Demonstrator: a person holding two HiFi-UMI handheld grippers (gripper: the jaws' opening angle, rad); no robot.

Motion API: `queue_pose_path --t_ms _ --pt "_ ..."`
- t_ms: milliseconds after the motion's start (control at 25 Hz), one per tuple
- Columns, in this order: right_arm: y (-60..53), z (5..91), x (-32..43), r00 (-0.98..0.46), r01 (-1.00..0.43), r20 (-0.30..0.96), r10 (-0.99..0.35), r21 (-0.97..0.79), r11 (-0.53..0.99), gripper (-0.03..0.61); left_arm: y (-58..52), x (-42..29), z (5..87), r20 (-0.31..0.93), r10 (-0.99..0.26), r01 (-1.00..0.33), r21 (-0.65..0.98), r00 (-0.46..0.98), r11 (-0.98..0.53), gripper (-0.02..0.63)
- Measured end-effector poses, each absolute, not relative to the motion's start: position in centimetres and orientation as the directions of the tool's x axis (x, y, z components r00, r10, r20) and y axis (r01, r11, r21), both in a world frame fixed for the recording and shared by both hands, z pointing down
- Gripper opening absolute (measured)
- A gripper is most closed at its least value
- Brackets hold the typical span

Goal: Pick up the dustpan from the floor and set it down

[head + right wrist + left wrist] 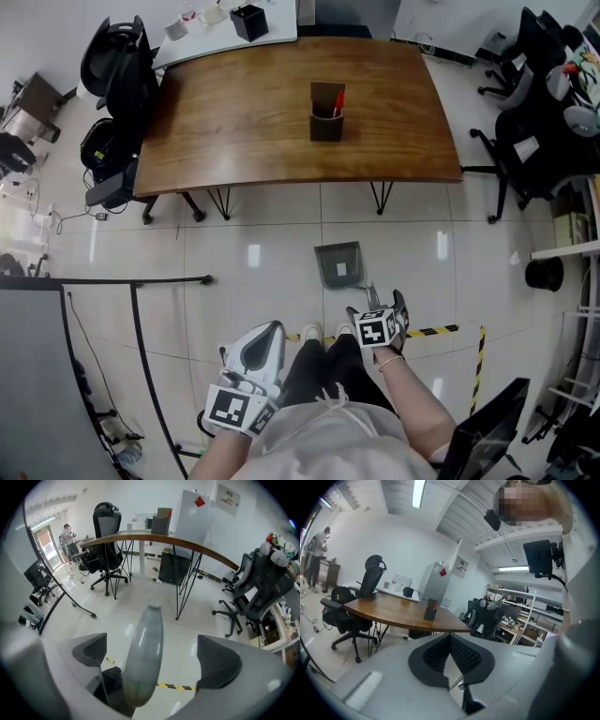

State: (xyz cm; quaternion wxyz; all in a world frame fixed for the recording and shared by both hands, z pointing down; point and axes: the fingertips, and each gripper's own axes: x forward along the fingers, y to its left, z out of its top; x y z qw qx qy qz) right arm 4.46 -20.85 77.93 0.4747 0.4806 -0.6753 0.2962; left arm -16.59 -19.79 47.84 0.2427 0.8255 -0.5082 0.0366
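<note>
The grey dustpan lies flat on the white tiled floor in front of the table, its handle pointing back toward me. My right gripper hangs steeply downward over that handle's end. In the right gripper view the grey handle runs up between the jaws of the right gripper, which stand wide apart with neither pad touching it. My left gripper is held off to the left, away from the dustpan. In the left gripper view the dark pads of the left gripper meet with nothing between them.
A wooden table with a brown pen holder stands beyond the dustpan on thin black legs. Office chairs sit at left and right. Yellow-black tape crosses the floor by my shoes. A black rail runs at left.
</note>
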Motion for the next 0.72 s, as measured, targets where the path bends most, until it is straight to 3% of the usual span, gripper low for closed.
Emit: queue_pose_path --t_ms 80,120,160,200,240,280,560,720 --pt "-20.4 75.5 4.4 -0.116 -0.94 0.915 -0.387 0.025 0.341 0.582 -19.7 -16.5 47.4 0.29 -0.819 -0.848 0.367 0.496 -0.383 0.014" --pt "-20.1 73.9 4.5 -0.118 -0.945 0.906 -0.407 0.023 0.325 0.552 -19.5 -16.4 47.2 0.282 -0.816 -0.842 0.368 0.505 -0.393 0.014" --pt "-19.8 72.0 4.9 -0.1 -0.95 0.889 -0.447 0.048 0.307 0.457 -19.4 -16.3 47.0 0.274 -0.813 -0.836 0.371 0.514 -0.404 0.014" --pt "-19.6 69.8 5.6 -0.064 -0.952 0.858 -0.51 0.102 0.289 0.279 -19.2 -16.1 46.7 0.264 -0.81 -0.83 0.373 0.524 -0.416 0.014" --pt "-19.5 67.5 6.3 -0.03 -0.946 0.814 -0.58 0.163 0.279 0.055 -19.0 -15.7 46.3 0.253 -0.807 -0.823 0.373 0.534 -0.428 0.014" --pt "-19.4 65.5 6.7 -0.023 -0.938 0.77 -0.637 0.204 0.281 0.016 -18.8 -15.4 45.8 0.24 -0.805 -0.817 0.371 0.543 -0.441 0.014" --pt "-15.6 53.5 7.6 -0.132 -0.926 0.592 -0.795 0.212 0.311 0.002 -14.7 -13.4 41.6 0.143 -0.839 -0.829 0.31 0.525 -0.466 0.014" --pt "-11.5 44.5 8.0 -0.258 -0.912 0.393 -0.883 0.203 0.356 0.002 -10.1 -11.3 38.6 0.088 -0.87 -0.852 0.272 0.485 -0.448 0.014"
